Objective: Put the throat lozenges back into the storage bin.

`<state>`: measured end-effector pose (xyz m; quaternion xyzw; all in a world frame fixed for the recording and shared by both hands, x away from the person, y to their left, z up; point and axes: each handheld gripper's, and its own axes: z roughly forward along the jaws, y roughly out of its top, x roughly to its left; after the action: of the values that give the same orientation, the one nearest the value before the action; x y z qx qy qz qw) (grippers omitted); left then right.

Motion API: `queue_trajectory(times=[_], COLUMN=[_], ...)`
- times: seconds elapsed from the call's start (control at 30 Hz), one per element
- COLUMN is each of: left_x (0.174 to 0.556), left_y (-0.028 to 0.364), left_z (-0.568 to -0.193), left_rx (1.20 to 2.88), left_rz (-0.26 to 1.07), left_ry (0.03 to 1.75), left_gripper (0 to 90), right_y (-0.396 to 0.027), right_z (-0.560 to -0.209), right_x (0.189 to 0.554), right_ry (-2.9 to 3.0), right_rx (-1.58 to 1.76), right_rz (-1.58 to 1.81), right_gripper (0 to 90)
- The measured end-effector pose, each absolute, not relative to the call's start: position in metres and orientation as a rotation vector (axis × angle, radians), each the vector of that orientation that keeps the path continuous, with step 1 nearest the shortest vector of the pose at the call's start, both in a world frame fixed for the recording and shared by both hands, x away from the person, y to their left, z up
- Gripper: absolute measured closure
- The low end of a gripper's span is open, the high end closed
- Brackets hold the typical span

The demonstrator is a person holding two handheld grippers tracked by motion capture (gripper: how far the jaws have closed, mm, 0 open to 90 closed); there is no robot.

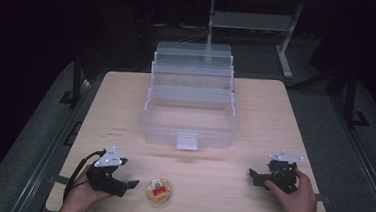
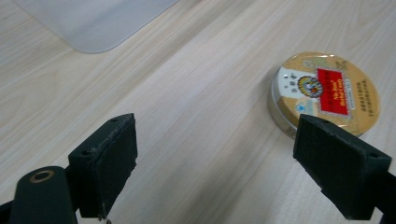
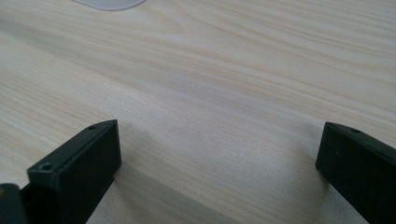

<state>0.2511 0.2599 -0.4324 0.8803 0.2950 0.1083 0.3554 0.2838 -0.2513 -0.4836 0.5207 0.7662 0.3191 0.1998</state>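
A small round gold tin [image 1: 158, 191] with a red label lies flat near the table's front edge. My left gripper [image 1: 129, 184] rests just left of it, open, pointing toward it. In the left gripper view the tin [image 2: 324, 92] lies beyond the right jaw, and only bare wood shows between the jaws of the left gripper [image 2: 224, 168]. My right gripper [image 1: 254, 176] sits at the front right, held by a hand, open over bare wood [image 3: 219, 163]. A clear plastic tiered box [image 1: 189, 113] stands open at the table's middle, with nothing visible inside.
The light wooden table [image 1: 256, 106] has dark floor around it. The box's latch tab [image 1: 187, 141] hangs at its front wall. A grey metal stand [image 1: 252, 23] is behind the table. Bare wood stretches between the two grippers.
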Motion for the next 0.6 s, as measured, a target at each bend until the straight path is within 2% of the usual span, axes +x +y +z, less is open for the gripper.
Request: queue_trajectory(times=[0.6], left_x=[0.249], left_y=[0.239], left_z=[-0.426], left_rx=[2.301], left_rz=[0.257], left_ry=[0.694], left_gripper=[13.1], right_y=[-0.251], right_z=[-0.484], right_x=[0.284], right_ry=[2.142], right_rx=[1.457], right_rz=[0.893], right_gripper=[0.0])
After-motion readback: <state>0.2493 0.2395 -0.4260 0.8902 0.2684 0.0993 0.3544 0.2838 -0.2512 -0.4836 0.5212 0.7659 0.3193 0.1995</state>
